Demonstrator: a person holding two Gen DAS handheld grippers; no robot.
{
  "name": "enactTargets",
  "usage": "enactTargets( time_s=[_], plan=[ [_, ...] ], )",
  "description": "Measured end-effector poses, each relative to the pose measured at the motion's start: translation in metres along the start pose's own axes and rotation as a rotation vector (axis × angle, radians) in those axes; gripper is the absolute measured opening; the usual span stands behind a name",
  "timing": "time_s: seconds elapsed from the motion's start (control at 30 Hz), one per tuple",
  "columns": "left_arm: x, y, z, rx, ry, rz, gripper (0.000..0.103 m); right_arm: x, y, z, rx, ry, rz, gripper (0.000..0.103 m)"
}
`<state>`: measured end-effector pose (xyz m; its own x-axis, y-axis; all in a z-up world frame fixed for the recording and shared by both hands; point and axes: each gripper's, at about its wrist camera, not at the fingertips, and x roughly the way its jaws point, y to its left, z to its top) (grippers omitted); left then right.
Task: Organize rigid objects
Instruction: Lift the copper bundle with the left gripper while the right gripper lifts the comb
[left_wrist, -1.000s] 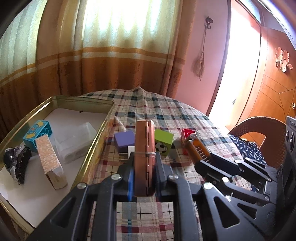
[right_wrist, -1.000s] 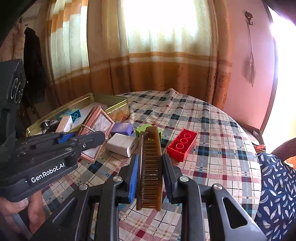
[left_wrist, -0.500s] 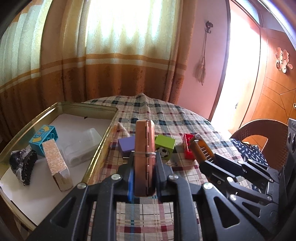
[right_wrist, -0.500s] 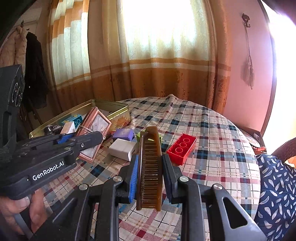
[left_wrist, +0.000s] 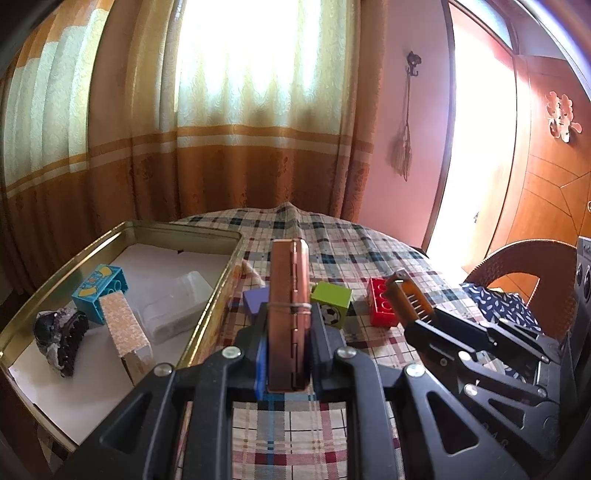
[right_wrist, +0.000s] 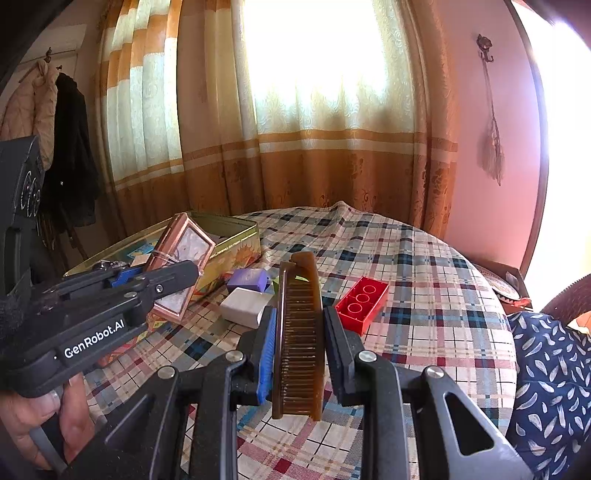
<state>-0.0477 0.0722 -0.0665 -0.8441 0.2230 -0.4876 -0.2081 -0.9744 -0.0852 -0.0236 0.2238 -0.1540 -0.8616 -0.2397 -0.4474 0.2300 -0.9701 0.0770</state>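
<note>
Left gripper (left_wrist: 287, 354) clamps copper folding mirror (left_wrist: 289, 314); right gripper (right_wrist: 298, 354) clamps brown comb (right_wrist: 300, 332). Both lifted slightly higher than a second ago, next tin tray (left_wrist: 221, 275).

The copper mirror case (left_wrist: 289, 317) blocks the left wrist view's centre: it hides part of the purple block (left_wrist: 255, 302) and one edge of the green football block (left_wrist: 331, 303). The white box (right_wrist: 245, 306) is fully hidden there. In the right wrist view the brown comb (right_wrist: 299, 339) covers the green block almost entirely. The tin tray (right_wrist: 236, 226) contents are largely screened by the left gripper (right_wrist: 184, 275) and case. The black lumpy item (left_wrist: 61, 338) cannot be identified. The holding hand (right_wrist: 40, 417) is cut off by the frame's edge.
</note>
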Motion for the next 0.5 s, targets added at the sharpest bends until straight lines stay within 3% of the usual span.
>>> enactTargets(
  time_s=[0.5],
  plan=[
    [-0.017,0.011,-0.002,0.012,-0.041,0.041,0.016,-0.003,0.001,0.002,0.01,-0.016,-0.024,0.027]
  ],
)
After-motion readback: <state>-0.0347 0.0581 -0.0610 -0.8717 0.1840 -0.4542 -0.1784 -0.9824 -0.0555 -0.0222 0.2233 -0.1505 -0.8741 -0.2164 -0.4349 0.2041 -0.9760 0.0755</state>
